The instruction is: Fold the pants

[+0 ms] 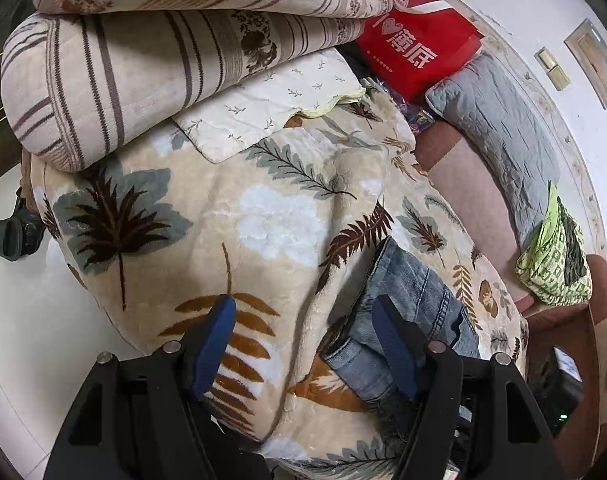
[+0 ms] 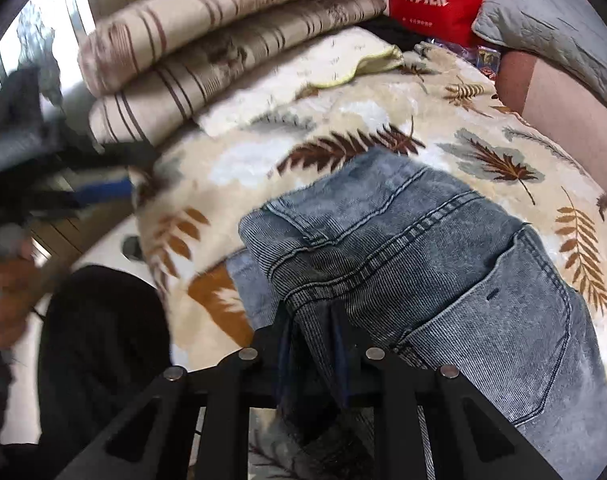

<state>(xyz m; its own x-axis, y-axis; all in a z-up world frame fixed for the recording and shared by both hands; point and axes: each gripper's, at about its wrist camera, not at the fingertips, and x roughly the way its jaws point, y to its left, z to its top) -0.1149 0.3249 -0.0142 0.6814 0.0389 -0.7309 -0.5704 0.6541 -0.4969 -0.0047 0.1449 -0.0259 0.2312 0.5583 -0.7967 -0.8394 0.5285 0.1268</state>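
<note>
Blue-grey denim pants (image 2: 423, 264) lie bunched on a beige leaf-print blanket (image 2: 303, 128), with a back pocket facing up. In the right wrist view my right gripper (image 2: 315, 320) is shut on a ridge of the denim at the pants' near edge, and the cloth stands up between its blue pads. In the left wrist view my left gripper (image 1: 305, 308) hangs open above the blanket (image 1: 223, 220). Its right finger (image 1: 391, 332) is over the left edge of the pants (image 1: 415, 292) and its left finger over bare blanket, with nothing pinched.
Striped rolled quilts (image 1: 123, 80) and a cream pillowcase (image 1: 271, 104) lie stacked behind the blanket. A red bag (image 1: 419, 48), a grey quilted pillow (image 1: 499, 120) and a green patterned bag (image 1: 555, 260) sit at the back right. A person's hand (image 2: 7, 300) and dark-clad leg (image 2: 103, 340) are at the left.
</note>
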